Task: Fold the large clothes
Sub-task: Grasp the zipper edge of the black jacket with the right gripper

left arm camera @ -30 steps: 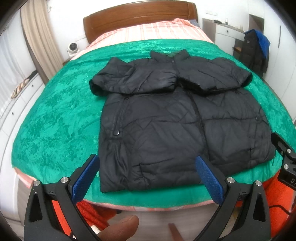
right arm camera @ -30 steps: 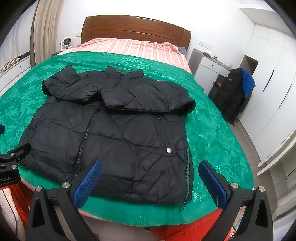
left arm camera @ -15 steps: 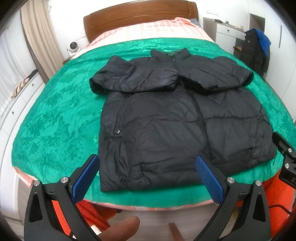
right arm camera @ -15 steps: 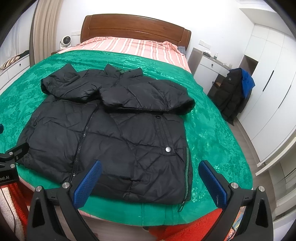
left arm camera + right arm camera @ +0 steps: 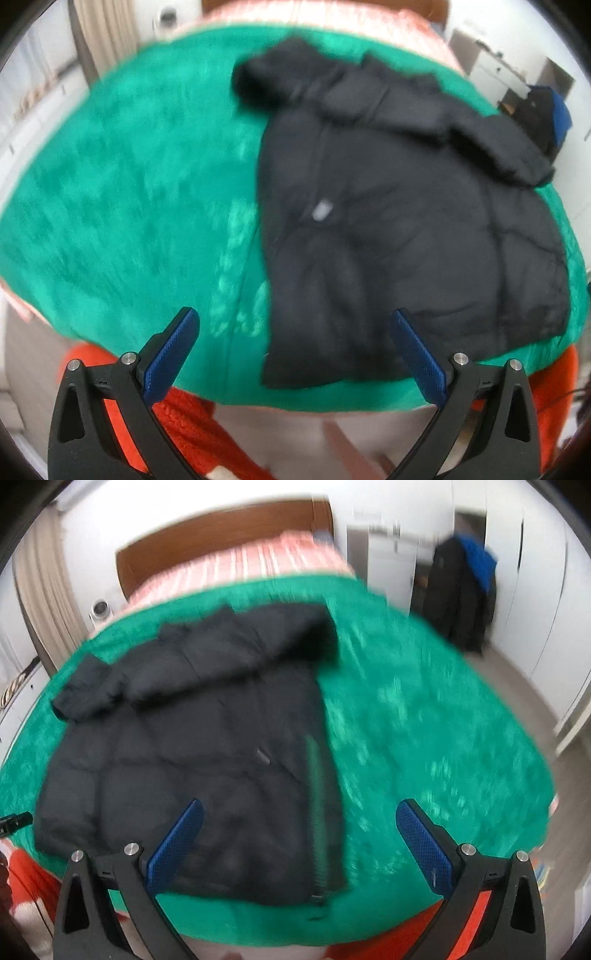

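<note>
A black puffer jacket (image 5: 406,221) lies flat on the green bedspread (image 5: 129,221), front up, both sleeves folded across the chest. It also shows in the right wrist view (image 5: 192,746). My left gripper (image 5: 295,354) is open and empty, over the jacket's bottom left corner at the bed's foot edge. My right gripper (image 5: 299,842) is open and empty, over the jacket's bottom right corner. Both views are blurred by motion.
The green bedspread (image 5: 424,738) covers a bed with a wooden headboard (image 5: 221,539). Orange cloth (image 5: 192,417) hangs below the foot edge. A dark coat (image 5: 458,590) hangs by white cupboards at the right. A curtain (image 5: 48,602) hangs at the left.
Both grippers have swung outward: the left view now points further left, the right view further right. Each now sits over a bottom corner of the jacket. The jacket has not moved.
</note>
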`<state>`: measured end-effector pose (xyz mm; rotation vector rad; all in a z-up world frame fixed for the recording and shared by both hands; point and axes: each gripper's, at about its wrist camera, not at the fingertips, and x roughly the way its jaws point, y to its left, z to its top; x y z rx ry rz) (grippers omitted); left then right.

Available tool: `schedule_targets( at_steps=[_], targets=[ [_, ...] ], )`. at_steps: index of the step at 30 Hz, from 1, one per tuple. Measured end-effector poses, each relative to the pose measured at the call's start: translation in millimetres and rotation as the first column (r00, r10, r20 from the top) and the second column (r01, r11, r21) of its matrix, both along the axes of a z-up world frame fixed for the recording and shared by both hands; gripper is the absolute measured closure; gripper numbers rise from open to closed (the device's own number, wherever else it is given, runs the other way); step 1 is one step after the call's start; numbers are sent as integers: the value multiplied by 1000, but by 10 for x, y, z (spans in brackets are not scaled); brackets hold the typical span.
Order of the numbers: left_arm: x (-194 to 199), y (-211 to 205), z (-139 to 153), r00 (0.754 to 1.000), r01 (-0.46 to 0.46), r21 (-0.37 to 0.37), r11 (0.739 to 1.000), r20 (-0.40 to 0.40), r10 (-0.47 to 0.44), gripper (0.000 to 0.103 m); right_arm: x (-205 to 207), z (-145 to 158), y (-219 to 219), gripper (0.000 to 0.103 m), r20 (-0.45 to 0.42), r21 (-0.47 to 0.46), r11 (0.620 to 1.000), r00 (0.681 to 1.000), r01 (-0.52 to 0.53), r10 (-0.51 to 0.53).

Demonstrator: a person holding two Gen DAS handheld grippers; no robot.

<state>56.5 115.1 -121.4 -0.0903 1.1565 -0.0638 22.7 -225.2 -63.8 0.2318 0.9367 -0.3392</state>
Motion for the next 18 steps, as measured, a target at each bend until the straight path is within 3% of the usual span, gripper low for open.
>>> schedule_targets(
  at_steps=[4, 6, 7, 8, 9, 10, 11, 15, 18],
  targets=[
    [90, 32, -344, 996, 47, -26, 999, -77, -49, 0, 55, -622, -186, 0, -125, 219, 975, 989, -48, 77],
    [98, 38, -385, 996, 51, -24, 998, -69, -53, 3, 50, -701, -186, 4, -98, 303, 951, 991, -60, 94],
    [92, 46, -380, 997, 48, -27, 998, -64, -50, 11, 48, -685, -172, 25, -73, 328, 942, 992, -70, 99],
    [84, 56, -369, 997, 48, -39, 998, -60, -51, 40, 55, -658, -155, 45, -69, 331, 941, 992, -76, 104],
    [78, 55, -351, 996, 60, -79, 995, -62, -65, 75, 62, -617, -138, 50, -71, 321, 944, 992, -81, 109],
    [65, 60, -323, 996, 62, -112, 992, -64, -70, 81, 62, -553, -110, 64, -70, 301, 949, 991, -90, 116],
    [48, 60, -290, 996, 61, -102, 993, -57, -67, 85, 49, -486, -75, 71, -66, 283, 953, 989, -105, 129],
    [-172, 27, -95, 993, 117, -34, 993, -15, -118, 89, -105, -279, 1, 76, -54, 240, 963, 988, -125, 142],
    [-271, 25, -235, 991, 123, 8, 992, -51, -122, 83, -165, -451, 31, 76, -105, 235, 965, 983, -120, 148]
  ],
)
